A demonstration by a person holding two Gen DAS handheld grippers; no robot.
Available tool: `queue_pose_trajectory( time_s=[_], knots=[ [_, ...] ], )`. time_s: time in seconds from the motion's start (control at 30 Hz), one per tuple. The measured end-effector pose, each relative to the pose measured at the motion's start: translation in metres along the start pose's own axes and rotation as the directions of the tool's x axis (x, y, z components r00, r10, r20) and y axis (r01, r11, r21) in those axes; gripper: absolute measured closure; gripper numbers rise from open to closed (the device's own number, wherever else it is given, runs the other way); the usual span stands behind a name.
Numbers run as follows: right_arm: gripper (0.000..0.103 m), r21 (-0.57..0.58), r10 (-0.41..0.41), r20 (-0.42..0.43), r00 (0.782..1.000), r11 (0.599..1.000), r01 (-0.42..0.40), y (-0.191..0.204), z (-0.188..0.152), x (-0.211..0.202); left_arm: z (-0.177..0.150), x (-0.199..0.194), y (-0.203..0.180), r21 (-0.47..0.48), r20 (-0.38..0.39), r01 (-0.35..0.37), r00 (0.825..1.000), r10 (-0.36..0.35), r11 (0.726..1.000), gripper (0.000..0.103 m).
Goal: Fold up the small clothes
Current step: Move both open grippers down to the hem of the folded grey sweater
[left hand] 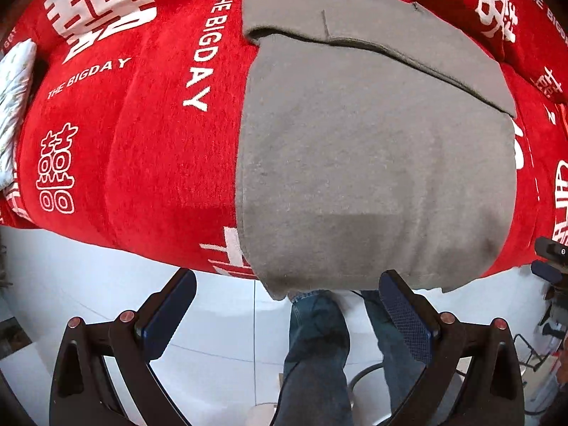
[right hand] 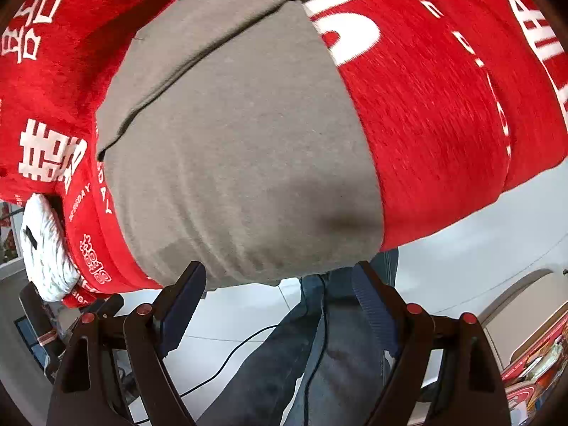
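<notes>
A grey garment (left hand: 372,163) lies folded on a red cloth with white lettering (left hand: 149,149); one flap is folded over its far end and its near hem hangs just over the table's front edge. My left gripper (left hand: 287,284) is open and empty, its jaws wide apart just below that near hem. The same garment fills the middle of the right wrist view (right hand: 241,149). My right gripper (right hand: 280,277) is open and empty too, jaws spread just under the hem at the table edge.
A white patterned bundle lies at the left end of the cloth (left hand: 14,106), also in the right wrist view (right hand: 46,248). The person's jeans (left hand: 316,351) and pale floor show below the table edge. A black cable (right hand: 227,358) runs over the floor.
</notes>
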State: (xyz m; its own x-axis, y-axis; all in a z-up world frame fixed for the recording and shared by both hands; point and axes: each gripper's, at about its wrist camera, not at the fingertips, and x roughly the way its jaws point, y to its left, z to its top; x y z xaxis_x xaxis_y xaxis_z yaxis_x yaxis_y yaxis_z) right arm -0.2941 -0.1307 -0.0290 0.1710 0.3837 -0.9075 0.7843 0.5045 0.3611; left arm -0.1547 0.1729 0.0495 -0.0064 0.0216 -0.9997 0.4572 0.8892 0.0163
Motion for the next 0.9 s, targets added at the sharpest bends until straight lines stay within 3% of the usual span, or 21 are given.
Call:
queue_pose_trajectory(
  time_s=[0.57,0.77,0.9],
  knots=[
    [0.016,-0.086,-0.048,-0.099,0.994,0.995,0.04,-0.017,0.002,0.049,-0.002,0.055,-0.024,0.052,-0.046,-0.029,0.998,0.031,0.998,0.0],
    [0.016,-0.08,-0.041,-0.121,0.992,0.996,0.031,-0.032,-0.001,0.066,-0.007,0.067,-0.005,0.04,-0.044,-0.018,0.999,0.02,0.999,0.0],
    [0.016,-0.085,-0.042,-0.157,0.987,0.996,0.029,-0.042,-0.008,0.089,-0.016,0.094,0.019,-0.006,-0.12,-0.006,0.993,0.005,1.0,0.0]
  ],
)
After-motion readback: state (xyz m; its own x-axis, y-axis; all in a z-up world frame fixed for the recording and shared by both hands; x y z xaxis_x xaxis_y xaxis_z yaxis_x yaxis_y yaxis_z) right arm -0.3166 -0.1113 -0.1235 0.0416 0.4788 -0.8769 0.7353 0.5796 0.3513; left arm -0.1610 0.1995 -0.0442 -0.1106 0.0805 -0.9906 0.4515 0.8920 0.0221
